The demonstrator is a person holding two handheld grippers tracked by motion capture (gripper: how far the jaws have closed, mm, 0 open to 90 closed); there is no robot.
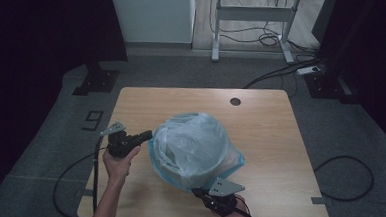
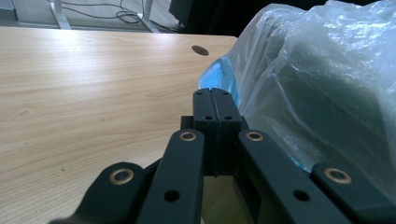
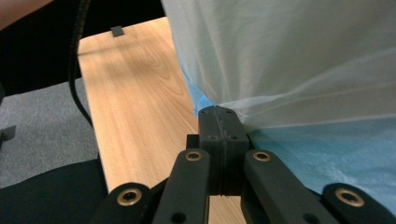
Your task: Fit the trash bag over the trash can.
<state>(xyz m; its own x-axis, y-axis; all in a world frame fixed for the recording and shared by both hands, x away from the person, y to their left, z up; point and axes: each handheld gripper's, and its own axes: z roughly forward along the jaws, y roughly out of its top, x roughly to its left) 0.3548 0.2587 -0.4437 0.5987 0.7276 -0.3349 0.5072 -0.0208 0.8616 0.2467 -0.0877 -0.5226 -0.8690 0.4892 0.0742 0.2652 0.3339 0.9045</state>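
Black jaws are rising from the bottom of the right gripper view, and they are pressed tight together. The right gripper is pinching the edge of a thin plastic bag right where the see-through part meets the blue part. So this gripper is clenched on the bag.

From the high view, the bag is sitting in the middle of the wooden table. It is puffing up over a round bin and is covering the top of it. The blue part of the bag is hanging down around the bin's sides.

The left gripper is also squeezed shut. Its tips are sitting at the blue edge of the bag, on the bin's left side. I think a bit of bag is caught between them, but I cannot tell for sure.

It looks like the person is putting the bag onto the bin. The bag is already lying over the top, so that part looks done. The sides are not smooth yet, and the bag is full of air. I think pulling the edges down and tucking the bag inside is what is left.
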